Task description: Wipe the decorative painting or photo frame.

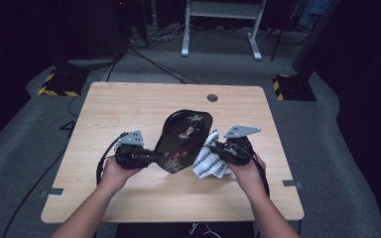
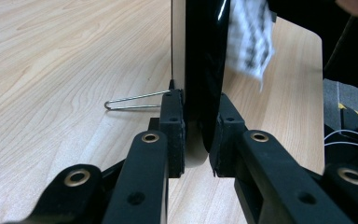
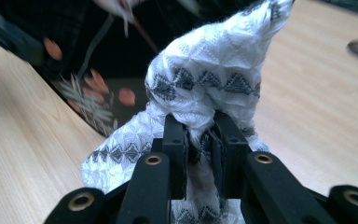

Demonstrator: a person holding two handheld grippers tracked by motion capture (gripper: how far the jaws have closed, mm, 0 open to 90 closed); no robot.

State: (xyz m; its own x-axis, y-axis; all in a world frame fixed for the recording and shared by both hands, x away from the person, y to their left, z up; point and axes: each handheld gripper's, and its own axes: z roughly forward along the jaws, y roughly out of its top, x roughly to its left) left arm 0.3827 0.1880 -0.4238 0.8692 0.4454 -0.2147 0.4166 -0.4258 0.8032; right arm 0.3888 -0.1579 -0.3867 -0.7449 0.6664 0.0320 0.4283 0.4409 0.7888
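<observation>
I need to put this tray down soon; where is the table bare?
Bare wood lies behind the black lacquered floral tray up to the round cable hole, and along the table's left side. Crowded: centre-front, where the white patterned cloth hangs.

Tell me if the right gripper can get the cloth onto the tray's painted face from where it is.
Probably yes. The left gripper holds the black tray tilted up by its rim, painted face open toward the right gripper, which clamps the patterned cloth right beside it. Nothing stands between them.
</observation>
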